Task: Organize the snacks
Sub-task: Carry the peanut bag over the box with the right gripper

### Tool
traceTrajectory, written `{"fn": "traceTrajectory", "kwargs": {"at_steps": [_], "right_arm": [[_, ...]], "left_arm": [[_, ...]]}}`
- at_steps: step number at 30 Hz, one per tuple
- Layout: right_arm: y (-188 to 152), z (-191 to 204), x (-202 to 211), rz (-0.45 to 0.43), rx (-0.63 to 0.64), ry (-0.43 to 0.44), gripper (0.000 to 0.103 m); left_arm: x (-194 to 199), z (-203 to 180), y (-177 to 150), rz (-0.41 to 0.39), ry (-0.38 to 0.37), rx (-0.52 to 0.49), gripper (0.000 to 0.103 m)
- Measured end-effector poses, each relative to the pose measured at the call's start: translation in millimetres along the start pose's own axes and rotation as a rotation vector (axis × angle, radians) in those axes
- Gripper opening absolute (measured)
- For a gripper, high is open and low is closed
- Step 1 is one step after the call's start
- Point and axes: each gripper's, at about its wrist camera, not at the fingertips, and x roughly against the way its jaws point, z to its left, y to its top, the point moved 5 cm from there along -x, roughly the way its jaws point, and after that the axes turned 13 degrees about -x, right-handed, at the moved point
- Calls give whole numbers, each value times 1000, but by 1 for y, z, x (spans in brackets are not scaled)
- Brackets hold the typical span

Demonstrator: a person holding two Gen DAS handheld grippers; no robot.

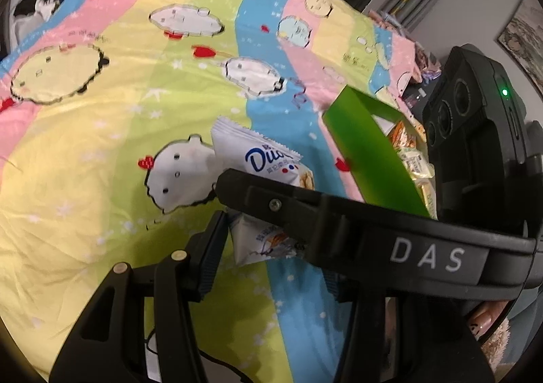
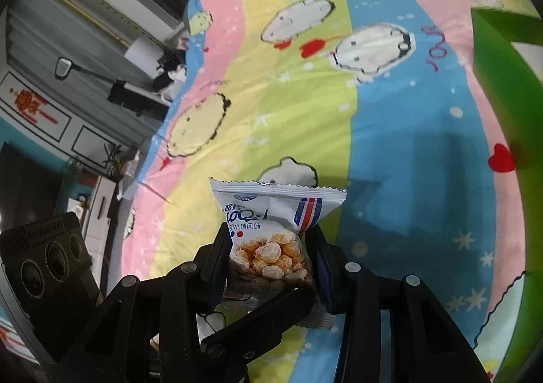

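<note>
My right gripper (image 2: 268,257) is shut on a white snack packet (image 2: 271,230) with blue and red stripes and a picture of round biscuits, held above the bedsheet. In the left wrist view the right gripper's arm (image 1: 339,223) crosses in front, with the same white packet (image 1: 261,159) sticking out past it. My left gripper (image 1: 268,247) has a white packet (image 1: 258,243) between its fingers, partly hidden by the right gripper. A green box (image 1: 366,152) holding several snack packets (image 1: 410,152) lies to the right, and its green wall (image 2: 502,94) shows at the right edge.
A striped pastel cartoon bedsheet (image 1: 118,131) covers the bed. A black-and-white cat (image 1: 37,2) lies at the far left corner. Clutter (image 1: 420,60) sits at the bed's far right. Cabinets and plants (image 2: 101,159) stand beyond the bed's left edge.
</note>
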Motion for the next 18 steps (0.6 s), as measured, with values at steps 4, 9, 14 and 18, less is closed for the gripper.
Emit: {"fn": "traceTrajectory", "kwargs": {"at_steps": [4,9,14,18], "right_arm": [[0,10,12,-55,38,9,46],[-2,13,15,-71,55,6,46],[-2,13,14,-68,57,-5,46],[-2,12,15,-71,51,-3,46]], "left_arm": [[9,-5,4,-55,1,-33,50],[10,-6,3,-59,0,-47,50],[10,-7,2,-60,-6,-51,50],[11,-8,3,-66,-8,-55,50]]}}
